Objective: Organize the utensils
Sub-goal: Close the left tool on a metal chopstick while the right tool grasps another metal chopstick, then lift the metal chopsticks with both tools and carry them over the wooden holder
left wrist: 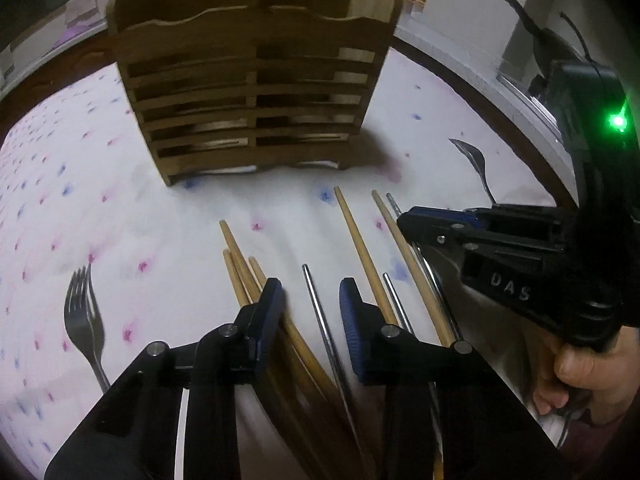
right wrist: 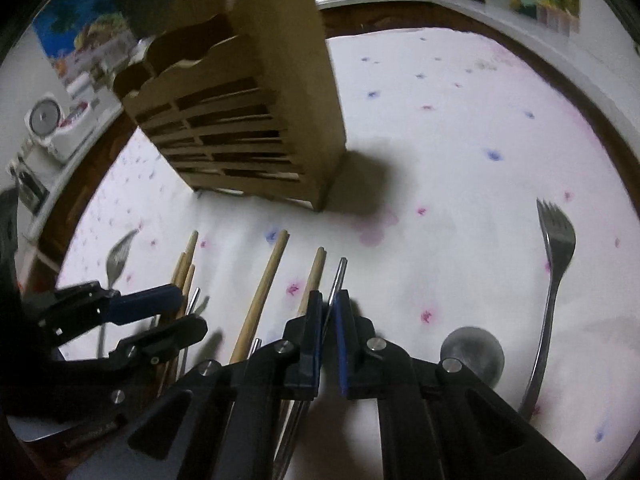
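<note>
A wooden slatted utensil holder [left wrist: 252, 92] stands upright on the cloth; it also shows in the right wrist view [right wrist: 244, 120]. Several wooden chopsticks [left wrist: 360, 248] and metal chopsticks [left wrist: 320, 312] lie in front of it. My left gripper [left wrist: 312, 300] is open, its jaws on either side of a metal chopstick lying on the cloth. My right gripper [right wrist: 329, 312] is shut on a metal chopstick [right wrist: 338, 276]; it shows in the left wrist view [left wrist: 404, 222] over the right chopsticks. My left gripper also shows in the right wrist view [right wrist: 192, 312].
A fork [left wrist: 82, 316] lies at the left. Another fork [right wrist: 554, 248] and a spoon [right wrist: 472, 354] lie at the right. A white flowered cloth [right wrist: 440, 128] covers the round wooden table. Clutter stands beyond the table's edge.
</note>
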A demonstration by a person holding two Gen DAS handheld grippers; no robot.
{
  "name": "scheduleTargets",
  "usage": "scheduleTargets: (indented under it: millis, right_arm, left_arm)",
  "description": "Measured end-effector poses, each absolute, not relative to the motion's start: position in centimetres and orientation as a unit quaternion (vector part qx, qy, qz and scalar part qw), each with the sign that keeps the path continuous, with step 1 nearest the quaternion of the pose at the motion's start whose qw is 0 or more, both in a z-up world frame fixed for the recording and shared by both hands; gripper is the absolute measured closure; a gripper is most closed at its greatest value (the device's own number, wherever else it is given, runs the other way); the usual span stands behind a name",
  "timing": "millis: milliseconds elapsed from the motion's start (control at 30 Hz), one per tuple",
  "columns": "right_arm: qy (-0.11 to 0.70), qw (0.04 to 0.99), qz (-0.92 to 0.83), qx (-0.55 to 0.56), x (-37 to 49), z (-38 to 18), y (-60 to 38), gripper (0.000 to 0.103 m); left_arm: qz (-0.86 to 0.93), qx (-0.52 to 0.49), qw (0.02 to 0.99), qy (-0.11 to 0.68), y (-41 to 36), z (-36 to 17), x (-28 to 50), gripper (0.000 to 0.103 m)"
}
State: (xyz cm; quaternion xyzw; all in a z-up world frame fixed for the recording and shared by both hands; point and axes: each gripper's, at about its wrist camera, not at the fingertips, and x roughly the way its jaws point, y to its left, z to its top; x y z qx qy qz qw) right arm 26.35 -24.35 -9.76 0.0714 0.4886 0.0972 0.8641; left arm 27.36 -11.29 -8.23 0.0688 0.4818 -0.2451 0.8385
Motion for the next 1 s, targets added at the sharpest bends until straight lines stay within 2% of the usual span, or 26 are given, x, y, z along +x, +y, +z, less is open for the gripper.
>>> scheduleTargets:
  millis: [67,167,300,767,1000]
  right_arm:
    - [0.489,0.864,0.098,0.066,26.6,-9.8,-24.3,0.096]
    - [0.487,0.864,0.103,0.075,27.0,-9.9,-24.7,0.097]
    - [0.487,0.863,0.110,0.072,27.5,-10.0,-24.5,0.097]
    - [0.462,0.871,0.119,0.115,25.6,-9.2,-25.4,0.098]
    - [0.422,0.889,0.125,0.128,23.0,-5.7,-26.4,0.099]
  left_arm:
    - [-0.246,0.083,0.838,0.480,-11.7,-8.2,27.4,0.078]
    - [-0.258,0.087,0.823,0.499,-12.2,-8.9,27.7,0.093]
    - [-0.257,0.096,0.829,0.487,-12.3,-8.9,27.8,0.099]
    - [-0.249,0.103,0.830,0.488,-12.5,-8.4,27.7,0.099]
    - [-0.253,0.070,0.858,0.441,-10.2,-4.3,24.8,0.099]
